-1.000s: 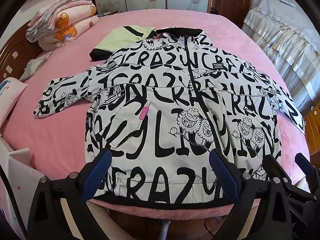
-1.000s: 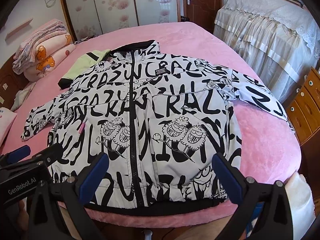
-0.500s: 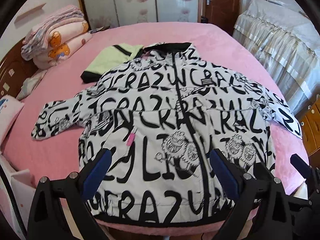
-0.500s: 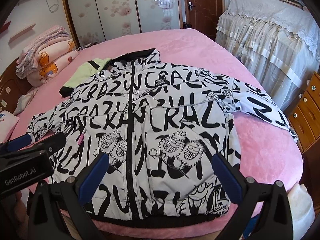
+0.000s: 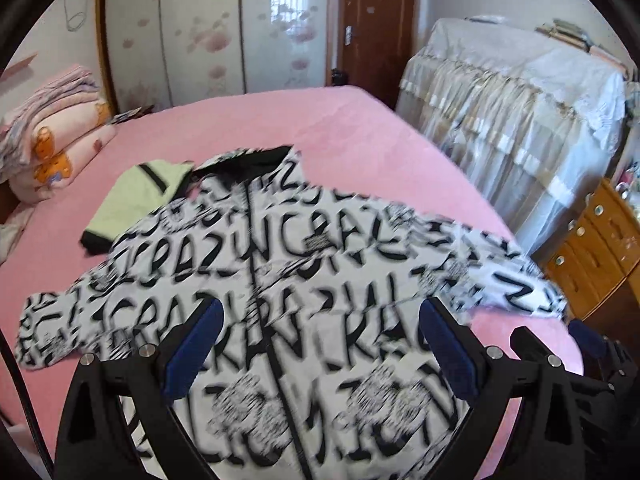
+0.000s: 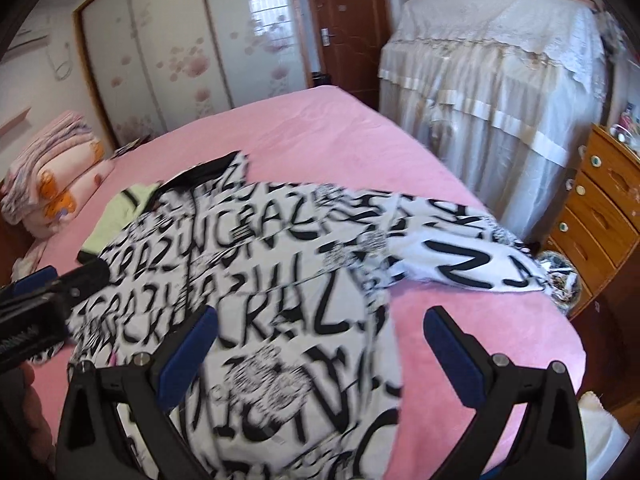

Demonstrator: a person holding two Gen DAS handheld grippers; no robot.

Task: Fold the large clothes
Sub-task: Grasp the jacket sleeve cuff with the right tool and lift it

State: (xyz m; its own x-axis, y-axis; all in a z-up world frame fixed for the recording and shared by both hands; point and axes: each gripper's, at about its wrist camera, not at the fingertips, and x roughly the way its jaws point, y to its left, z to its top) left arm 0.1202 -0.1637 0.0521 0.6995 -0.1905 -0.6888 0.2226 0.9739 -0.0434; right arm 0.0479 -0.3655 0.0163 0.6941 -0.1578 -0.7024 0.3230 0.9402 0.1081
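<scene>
Two grippers over the near end of the bed, both with fingers spread wide, nothing between the blue pads. Left gripper above the middle of the jacket, zipper line running between its fingers. Right gripper above the jacket's right half and the bare pink cover beside it; left gripper's tip visible at the left edge of the right wrist view, right gripper's tip at the right edge of the left wrist view.

Jacket white with black lettering, spread flat front-up on the pink cover, zipped, black collar toward the far end. Both sleeves out to the sides; right sleeve reaching the bed's edge near a wooden drawer chest. Print blurred by motion in both views.

Pale green garment with black trim lying partly under the jacket's left shoulder. Stack of folded blankets at the far left of the bed. Furniture under a lace dust cover to the right, wardrobe doors and a brown door behind.
</scene>
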